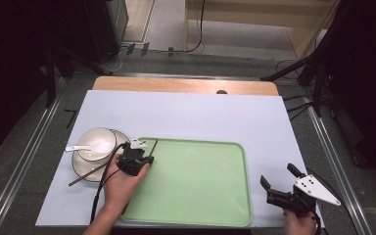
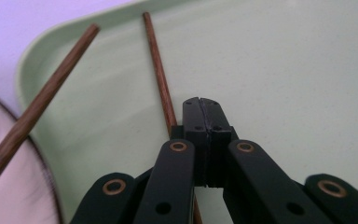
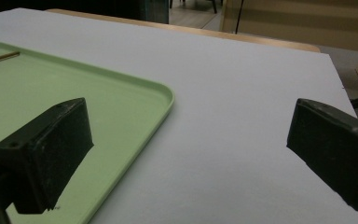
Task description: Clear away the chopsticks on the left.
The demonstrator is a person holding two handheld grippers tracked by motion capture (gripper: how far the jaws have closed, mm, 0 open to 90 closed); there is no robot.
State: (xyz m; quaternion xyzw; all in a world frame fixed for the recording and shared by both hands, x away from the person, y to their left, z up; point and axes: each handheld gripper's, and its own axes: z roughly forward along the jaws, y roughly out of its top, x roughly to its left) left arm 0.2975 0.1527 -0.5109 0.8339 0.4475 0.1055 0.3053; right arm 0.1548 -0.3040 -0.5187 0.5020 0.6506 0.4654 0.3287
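One brown chopstick (image 2: 161,77) runs under the left gripper (image 2: 204,106), whose jaws are pressed together with no gap. It passes along their left side and beneath them, so whether the jaws pinch it cannot be told. This stick lies over the near-left corner of the green tray (image 2: 284,70), pointing away across the tray floor. In the high view its far tip (image 1: 155,144) shows just above the left gripper (image 1: 144,159), at the tray's (image 1: 200,186) left rim.

A second chopstick (image 2: 32,114) slants to the left of the first, apart from it, crossing the tray's corner and the rim of a plate (image 2: 9,186). In the high view it (image 1: 85,176) rests across the plate (image 1: 81,169), its near end sticking out over the desk (image 1: 176,112).

On the plate stands a white bowl (image 1: 98,142) with a white spoon (image 1: 78,147) lying in it, handle out to the left.

The right gripper (image 1: 279,177) hovers over the desk just beyond the tray's right edge, well apart from the chopsticks. Its jaws stand wide, with nothing between them: the right gripper view shows the two pads (image 3: 51,154) far apart over bare desk (image 3: 233,121) and the tray's corner (image 3: 163,100).
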